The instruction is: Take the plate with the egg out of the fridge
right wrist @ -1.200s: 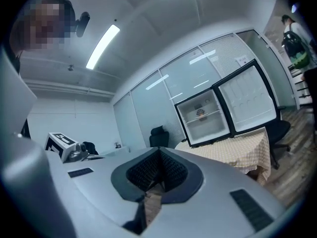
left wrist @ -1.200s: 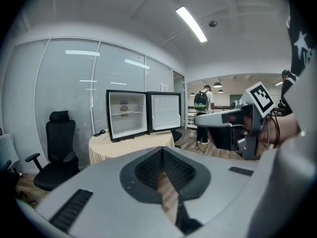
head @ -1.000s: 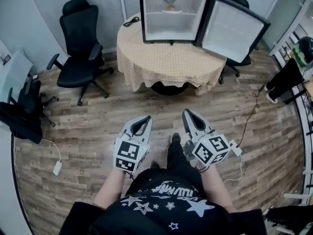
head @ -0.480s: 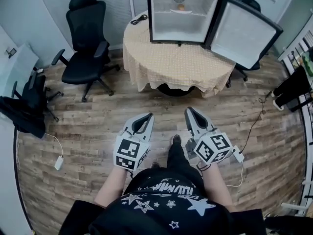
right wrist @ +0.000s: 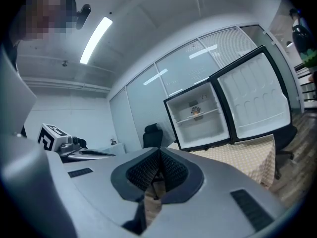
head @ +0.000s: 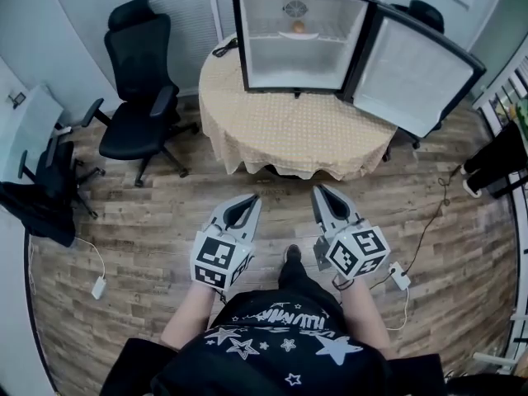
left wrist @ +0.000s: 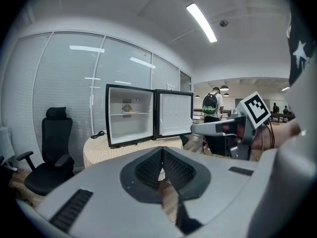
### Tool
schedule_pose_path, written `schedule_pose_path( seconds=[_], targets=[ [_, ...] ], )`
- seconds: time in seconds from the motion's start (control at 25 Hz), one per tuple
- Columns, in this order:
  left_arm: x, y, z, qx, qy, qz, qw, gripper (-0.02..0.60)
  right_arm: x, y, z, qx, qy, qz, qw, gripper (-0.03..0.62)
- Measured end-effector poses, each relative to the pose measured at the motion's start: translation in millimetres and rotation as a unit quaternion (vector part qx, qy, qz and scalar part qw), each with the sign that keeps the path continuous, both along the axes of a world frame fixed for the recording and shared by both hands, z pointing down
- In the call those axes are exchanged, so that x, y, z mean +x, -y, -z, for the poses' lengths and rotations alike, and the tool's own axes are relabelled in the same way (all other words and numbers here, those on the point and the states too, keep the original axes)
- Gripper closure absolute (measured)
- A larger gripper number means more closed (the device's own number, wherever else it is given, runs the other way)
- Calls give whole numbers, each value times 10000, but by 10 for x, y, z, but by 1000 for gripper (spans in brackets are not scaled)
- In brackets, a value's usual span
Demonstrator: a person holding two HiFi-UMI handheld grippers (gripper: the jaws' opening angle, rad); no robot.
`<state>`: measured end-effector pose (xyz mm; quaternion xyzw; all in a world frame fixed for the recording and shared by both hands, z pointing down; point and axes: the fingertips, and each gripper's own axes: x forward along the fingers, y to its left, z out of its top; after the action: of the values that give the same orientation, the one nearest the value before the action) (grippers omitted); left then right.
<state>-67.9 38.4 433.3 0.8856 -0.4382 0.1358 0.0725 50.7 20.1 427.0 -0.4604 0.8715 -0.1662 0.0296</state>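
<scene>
A small black fridge (head: 289, 56) stands open on a round table with a beige cloth (head: 297, 130). On its upper shelf sits a plate with an egg (head: 299, 29), also seen far off as the plate (left wrist: 128, 111) in the left gripper view and the plate (right wrist: 196, 111) in the right gripper view. My left gripper (head: 247, 199) and right gripper (head: 318, 190) are held side by side over the wooden floor, well short of the table. Both are shut with nothing between the jaws, as the left gripper (left wrist: 162, 150) and right gripper (right wrist: 158, 152) views show.
The fridge door (head: 417, 73) swings out to the right past the table edge. A black office chair (head: 136, 81) stands left of the table and another chair (head: 45, 184) farther left. A black cable (head: 223, 48) lies on the table. Power strips (head: 398, 275) with cords lie on the floor.
The table and fridge have come nearer and look larger as I walk toward them. Both grippers keep the same pose in front of my body, still shut.
</scene>
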Motion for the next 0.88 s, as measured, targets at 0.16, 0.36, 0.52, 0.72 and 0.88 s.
schedule_pose_path(
  seconds=[0.16,0.36,0.52,0.72,0.88],
  targets=[
    [176,361,31,-1,-12,-75,10000,574,207,363,-6,-23,6,-151,9999,566],
    [299,683,-24,-99,43,-21,9999,574,383,752,-83,-149,145,-198,9996,566],
    [317,920,-34,-68,193,224,9995,574,426,1056,-87,-231,307,-97,9992,565],
    [315,1155,-8,-8,231,499,9985,574,413,1348,-85,-248,378,134,9989,565],
    [337,1344,88,109,128,719,9973,574,455,1522,-44,-189,361,291,9987,565]
  ],
)
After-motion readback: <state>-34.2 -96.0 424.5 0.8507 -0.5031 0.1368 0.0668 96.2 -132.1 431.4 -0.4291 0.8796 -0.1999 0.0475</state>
